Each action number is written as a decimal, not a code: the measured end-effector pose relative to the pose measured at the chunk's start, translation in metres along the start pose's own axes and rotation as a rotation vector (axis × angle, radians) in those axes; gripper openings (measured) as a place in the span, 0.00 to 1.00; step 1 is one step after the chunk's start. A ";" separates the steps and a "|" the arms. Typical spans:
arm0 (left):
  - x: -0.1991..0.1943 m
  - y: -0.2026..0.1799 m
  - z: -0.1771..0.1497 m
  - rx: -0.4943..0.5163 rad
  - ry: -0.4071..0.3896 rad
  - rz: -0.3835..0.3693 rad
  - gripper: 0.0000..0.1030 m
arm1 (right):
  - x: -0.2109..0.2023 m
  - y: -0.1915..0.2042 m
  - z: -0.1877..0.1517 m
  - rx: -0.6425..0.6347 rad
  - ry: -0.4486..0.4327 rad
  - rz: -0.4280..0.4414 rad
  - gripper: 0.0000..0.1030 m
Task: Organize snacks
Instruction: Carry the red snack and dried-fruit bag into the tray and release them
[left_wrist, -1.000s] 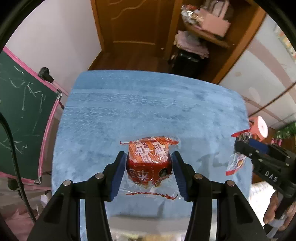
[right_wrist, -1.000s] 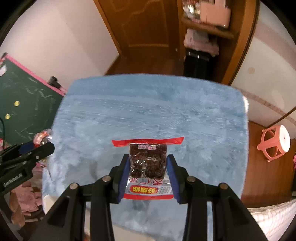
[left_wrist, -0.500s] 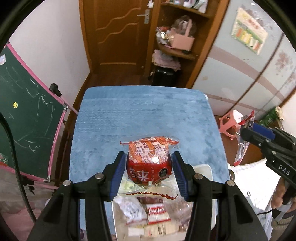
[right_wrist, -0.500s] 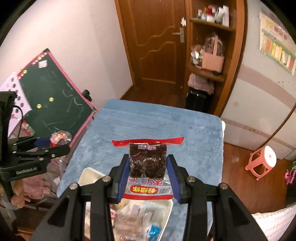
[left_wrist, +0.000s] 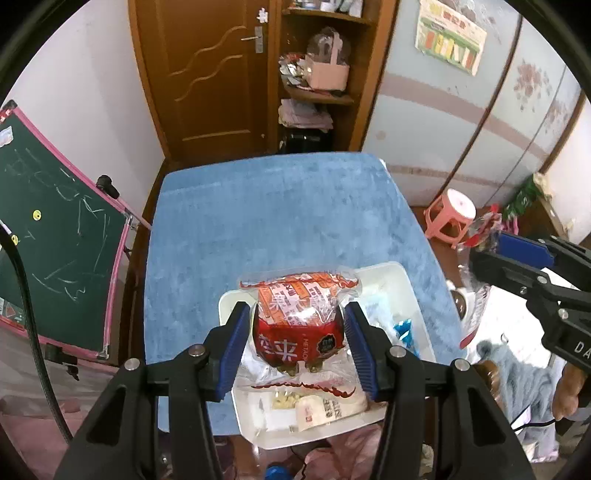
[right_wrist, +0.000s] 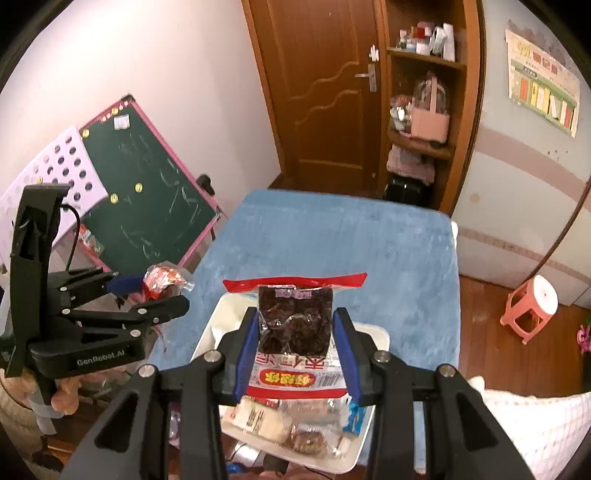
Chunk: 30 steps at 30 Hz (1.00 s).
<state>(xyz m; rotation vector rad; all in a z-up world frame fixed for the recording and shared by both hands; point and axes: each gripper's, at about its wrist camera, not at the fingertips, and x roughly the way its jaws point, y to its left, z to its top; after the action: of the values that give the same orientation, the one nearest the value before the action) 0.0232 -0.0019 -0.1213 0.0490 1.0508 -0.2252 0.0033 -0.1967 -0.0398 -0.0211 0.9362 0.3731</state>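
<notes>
1. Red and orange, the snack packet (left_wrist: 297, 325) is sitting pinched between the blue pads of the left gripper (left_wrist: 295, 343); the jaws are pressing its sides, and it is hanging in the air above the white tray (left_wrist: 402, 280).
2. Dark dried fruit is showing through the clear bag (right_wrist: 293, 328) that the right gripper (right_wrist: 295, 347) is gripping; its jaws are closing on the bag's sides, with the red top strip standing upright above the fingers.
3. White and shallow, the tray is lying at the near edge of the blue table (left_wrist: 273, 218), holding a heap of other wrapped snacks (right_wrist: 273, 424); both held packets are hovering over it, not touching it.
4. Far half of the blue table is lying bare cloth up to the far edge.
5. Beyond the table's left edge a green chalkboard (left_wrist: 55, 229) is leaning; off the right edge a pink stool (left_wrist: 452, 214) is standing on the wooden floor; a brown door (right_wrist: 325, 92) is facing the far edge.
</notes>
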 end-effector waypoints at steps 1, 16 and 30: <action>0.003 -0.001 -0.003 0.005 0.006 0.001 0.50 | 0.003 0.002 -0.003 -0.001 0.010 -0.002 0.40; 0.046 -0.013 -0.030 0.053 0.079 0.031 0.51 | 0.059 0.006 -0.037 0.047 0.141 -0.063 0.40; 0.059 -0.020 -0.031 0.084 0.099 0.073 0.85 | 0.063 0.006 -0.046 0.009 0.129 -0.095 0.52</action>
<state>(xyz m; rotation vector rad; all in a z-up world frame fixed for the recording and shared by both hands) 0.0212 -0.0268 -0.1864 0.1750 1.1361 -0.2025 -0.0014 -0.1799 -0.1165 -0.0821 1.0605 0.2818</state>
